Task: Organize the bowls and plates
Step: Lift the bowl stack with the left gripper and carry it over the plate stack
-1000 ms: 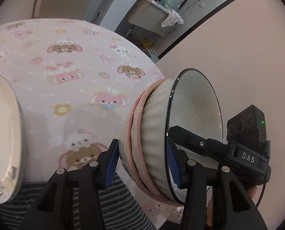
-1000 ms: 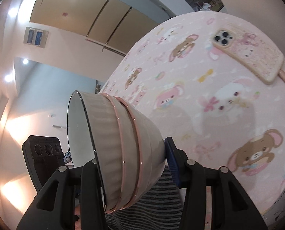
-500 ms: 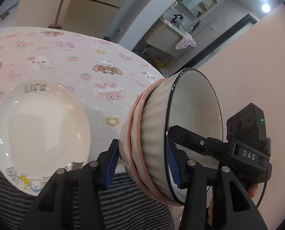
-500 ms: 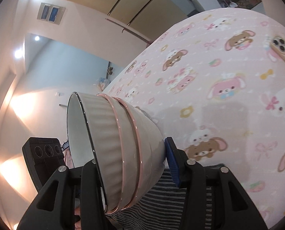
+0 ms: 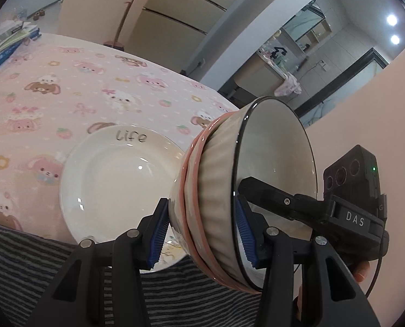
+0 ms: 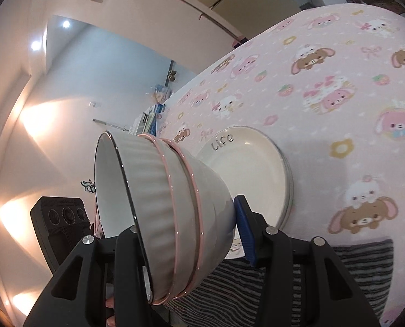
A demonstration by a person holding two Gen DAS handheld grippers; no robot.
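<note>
A stack of nested ribbed grey-white bowls (image 5: 216,190) with pink and black rims hangs tilted in the air, gripped from both sides. My left gripper (image 5: 202,234) is shut on its wall. My right gripper (image 6: 191,234) is shut on the same stack (image 6: 169,204) from the opposite side. A white deep plate (image 5: 115,179) marked "Life" lies on the pink cartoon tablecloth just beyond and left of the bowls. It also shows in the right wrist view (image 6: 251,169), on top of another plate.
The pink table (image 5: 66,87) stretches beyond the plate. Books (image 5: 3,43) lie at its far left corner. A striped cloth (image 5: 175,294) is below the grippers. A pink wall (image 5: 365,114) stands to the right.
Both grippers carried the bowl stack across toward the "Life" plate. The plate moved from the left edge of the left wrist view to just behind the bowls. The phone left the right wrist view.
</note>
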